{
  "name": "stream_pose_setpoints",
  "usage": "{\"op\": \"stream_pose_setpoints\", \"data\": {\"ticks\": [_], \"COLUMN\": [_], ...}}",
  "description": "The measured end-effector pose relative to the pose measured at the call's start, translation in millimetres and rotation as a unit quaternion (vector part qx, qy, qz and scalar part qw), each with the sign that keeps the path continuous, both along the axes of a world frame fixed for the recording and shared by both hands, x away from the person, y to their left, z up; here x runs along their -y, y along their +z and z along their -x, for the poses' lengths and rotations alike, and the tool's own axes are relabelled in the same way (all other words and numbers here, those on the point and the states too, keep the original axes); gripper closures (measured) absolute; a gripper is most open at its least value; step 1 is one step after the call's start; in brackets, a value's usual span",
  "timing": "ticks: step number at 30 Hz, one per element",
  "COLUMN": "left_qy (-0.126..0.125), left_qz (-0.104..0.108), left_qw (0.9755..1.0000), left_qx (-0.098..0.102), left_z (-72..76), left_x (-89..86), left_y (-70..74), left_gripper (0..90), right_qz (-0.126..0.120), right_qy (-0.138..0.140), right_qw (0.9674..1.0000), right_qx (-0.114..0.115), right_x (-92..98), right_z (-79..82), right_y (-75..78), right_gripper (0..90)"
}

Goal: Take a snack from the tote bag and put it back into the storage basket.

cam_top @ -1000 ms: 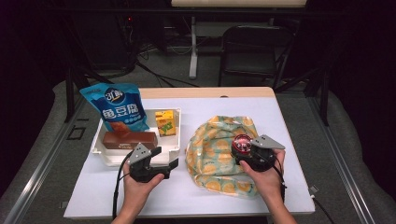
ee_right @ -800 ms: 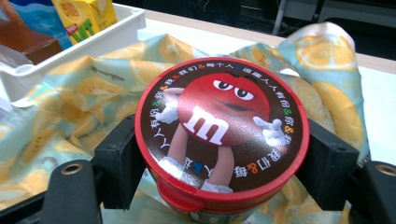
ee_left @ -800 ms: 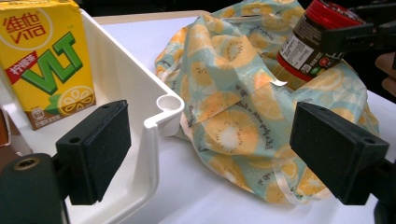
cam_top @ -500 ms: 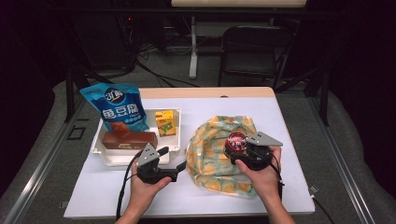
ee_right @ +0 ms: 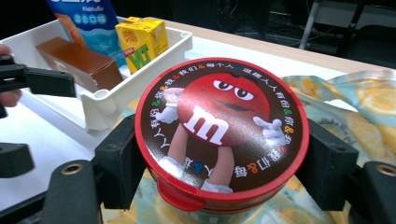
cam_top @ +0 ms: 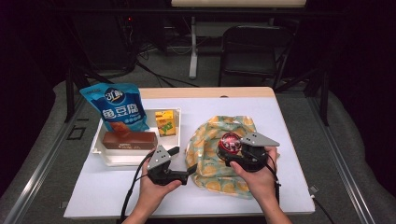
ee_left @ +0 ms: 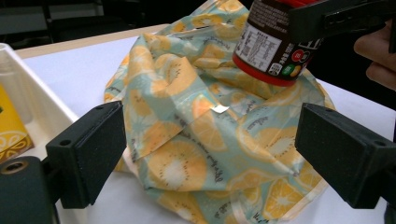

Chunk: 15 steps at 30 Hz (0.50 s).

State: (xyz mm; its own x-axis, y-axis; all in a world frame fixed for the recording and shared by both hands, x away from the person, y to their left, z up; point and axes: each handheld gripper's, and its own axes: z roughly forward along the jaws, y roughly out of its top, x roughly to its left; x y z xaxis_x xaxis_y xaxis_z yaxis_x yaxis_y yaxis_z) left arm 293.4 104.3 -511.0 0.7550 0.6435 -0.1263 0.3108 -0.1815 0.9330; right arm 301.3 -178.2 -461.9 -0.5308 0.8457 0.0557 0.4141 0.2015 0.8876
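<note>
Right gripper (ee_right: 219, 163) clamped on the red-lidded candy tub (ee_right: 222, 128), held just above the lemon-print bag (cam_top: 219, 154) on the worktop (cam_top: 289, 135). Left gripper (ee_left: 210, 154) spread wide, just been opening, nothing between the pads, aimed at the bag's near edge (tub's label visible beyond). White tray (cam_top: 100, 144) with snacks alongside, left of the bag.
</note>
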Motion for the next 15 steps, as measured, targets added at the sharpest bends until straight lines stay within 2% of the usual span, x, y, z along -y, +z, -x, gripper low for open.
{"op": "stream_pose_setpoints", "data": {"ticks": [4, 6, 9, 10, 11, 12, 13, 15], "left_qy": [-0.012, -0.026, -0.034, -0.030, -0.040, -0.031, -0.042, -0.046], "left_qz": [-0.003, -0.004, -0.007, -0.007, -0.008, -0.008, -0.006, -0.007], "left_qw": [0.9999, 0.9996, 0.9994, 0.9994, 0.9991, 0.9994, 0.9990, 0.9988], "left_qx": [0.004, 0.003, 0.008, 0.012, 0.011, 0.014, 0.013, 0.016], "left_z": [1.4, 2.2, 4.1, 5.0, 4.8, 5.9, 5.5, 6.4], "left_x": [7.4, 10.6, 16.0, 18.3, 19.1, 21.3, 21.7, 24.0], "left_y": [-1.1, -1.3, -0.8, -0.9, -0.6, -0.7, -0.6, -0.3], "left_gripper": [9.9, 9.9, 9.9, 9.9, 9.9, 9.9, 10.0, 10.2], "right_qz": [0.000, -0.001, -0.005, -0.005, -0.007, -0.010, -0.009, -0.009], "right_qy": [0.006, 0.009, 0.012, 0.016, 0.017, 0.019, 0.020, 0.027], "right_qw": [1.0000, 1.0000, 0.9999, 0.9999, 0.9998, 0.9998, 0.9998, 0.9996], "right_qx": [0.000, 0.001, 0.003, 0.001, 0.003, 0.001, 0.002, 0.000], "right_x": [-3.7, -5.3, -8.5, -9.1, -10.1, -11.4, -12.7, -15.1], "right_z": [3.0, 5.0, 8.3, 9.5, 10.5, 11.6, 12.6, 14.5], "right_y": [2.1, 4.0, 6.6, 7.6, 8.0, 8.5, 8.9, 9.6], "right_gripper": [25.2, 25.2, 25.2, 25.2, 25.2, 25.2, 25.2, 25.2]}}
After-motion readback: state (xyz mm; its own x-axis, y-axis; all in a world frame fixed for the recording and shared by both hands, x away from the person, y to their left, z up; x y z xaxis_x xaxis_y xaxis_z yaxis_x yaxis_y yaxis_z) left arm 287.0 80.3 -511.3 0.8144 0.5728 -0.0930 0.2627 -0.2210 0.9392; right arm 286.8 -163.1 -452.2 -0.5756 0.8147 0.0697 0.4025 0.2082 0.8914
